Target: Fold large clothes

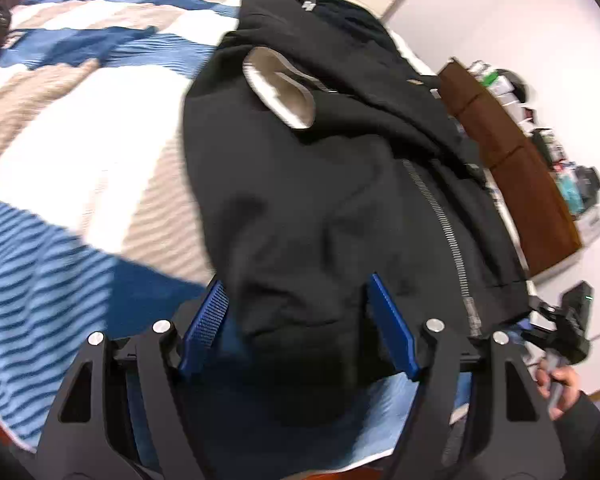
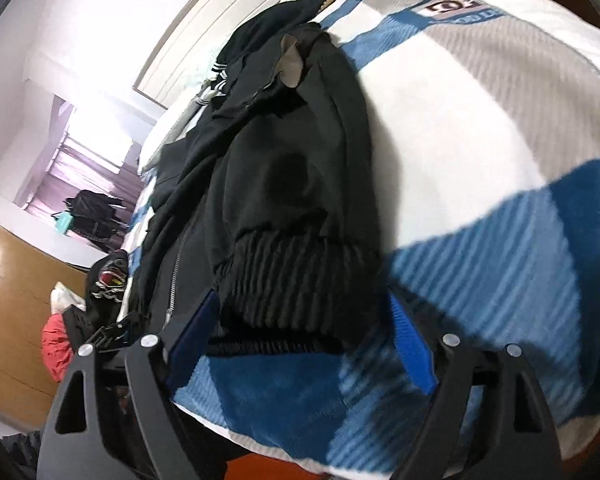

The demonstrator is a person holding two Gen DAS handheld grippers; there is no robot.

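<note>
Watch it: your left hand-held gripper (image 1: 296, 320) is spread wide over a thick bunch of the black jacket (image 1: 340, 184), so closing here could grab several layers or snag the zipper (image 1: 444, 220) just beside it. Your right hand-held gripper (image 2: 300, 340) is spread too, the ribbed cuff (image 2: 296, 276) lying between its fingers on the bed (image 2: 480, 160), nothing pinched yet.

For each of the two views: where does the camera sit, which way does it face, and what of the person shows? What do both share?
Left wrist: behind the open left tool, facing along the black jacket and its zipper; the person's right hand shows at the edge.
Right wrist: behind the open right tool, facing the jacket's ribbed hem; no body part visible.
Shared: jacket, striped blanket.
</note>
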